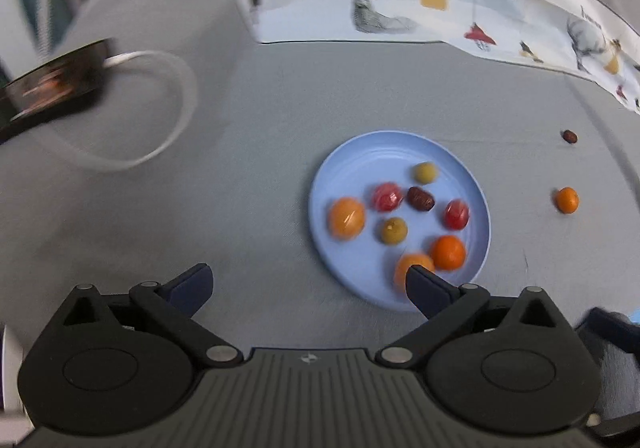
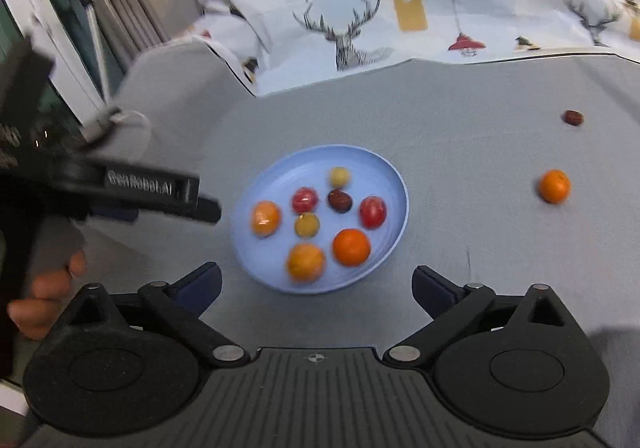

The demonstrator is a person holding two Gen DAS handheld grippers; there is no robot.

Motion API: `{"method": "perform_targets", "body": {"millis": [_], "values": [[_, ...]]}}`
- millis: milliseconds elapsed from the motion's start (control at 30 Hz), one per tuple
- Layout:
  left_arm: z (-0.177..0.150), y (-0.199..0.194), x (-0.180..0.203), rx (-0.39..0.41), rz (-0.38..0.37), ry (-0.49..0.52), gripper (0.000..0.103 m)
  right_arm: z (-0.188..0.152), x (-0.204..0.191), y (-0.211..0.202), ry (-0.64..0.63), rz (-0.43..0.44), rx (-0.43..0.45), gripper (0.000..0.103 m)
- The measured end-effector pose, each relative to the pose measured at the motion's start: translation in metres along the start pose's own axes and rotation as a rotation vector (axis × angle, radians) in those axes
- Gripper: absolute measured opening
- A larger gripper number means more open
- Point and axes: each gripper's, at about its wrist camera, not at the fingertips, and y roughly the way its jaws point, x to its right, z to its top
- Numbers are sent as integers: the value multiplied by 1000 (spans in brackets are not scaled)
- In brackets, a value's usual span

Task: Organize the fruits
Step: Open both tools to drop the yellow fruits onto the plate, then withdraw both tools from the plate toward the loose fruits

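The left gripper (image 1: 308, 284) is hovering low over the grey counter (image 1: 248, 176), its fingers (image 1: 192, 282) spread wide with nothing between them; in the right wrist view the same tool (image 2: 160, 192) is showing at the left edge, held in the person's hand (image 2: 48, 288).

Moving right, the blue plate (image 2: 384, 176) is sitting on the counter and is holding eight fruits. Two orange fruits (image 2: 265, 218) and (image 2: 306, 262) are lying at its left and near edge, a third orange (image 2: 351, 247) beside them. Two red fruits (image 2: 305, 200) and (image 2: 373, 212) are flanking a dark date (image 2: 340, 201), and two yellow-green fruits (image 2: 307, 225) and (image 2: 339, 177) are completing the group. Several are blurred, so finer identification is not possible.

The right gripper (image 2: 316, 282) is poised just short of the plate's near rim, its fingers (image 2: 434, 288) likewise released and empty.

Further right, two pieces are lying loose on the counter, well apart from the plate: a small orange (image 2: 554, 186) and, beyond it, a second dark date (image 2: 573, 117).

Assessment: the task appears mostly complete. Eight pieces are gathered; two are outstanding, both on the right side and, by position, better suited to the right gripper.
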Motion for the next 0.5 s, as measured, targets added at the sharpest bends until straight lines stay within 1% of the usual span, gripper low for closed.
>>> {"method": "perform_targets", "body": {"millis": [133,200,267,367,500], "values": [[-24,-43,-9,42,-21,-23,103,-9,-15,-44,-51,-41,122,102],[-32,-61,-8,70,-31,-18,103,-10,-18,-61,-55,-44,163,102],[-39,-78,-3,101,-41,5,103,-14,-19,-82,-51,-49,224,102],[-48,-99,5,153,-56,27,103,-21,-18,-102,-38,-62,271,102],[-62,-119,13,183,-75,40,103,-31,-22,-118,-54,-63,299,102]]}}
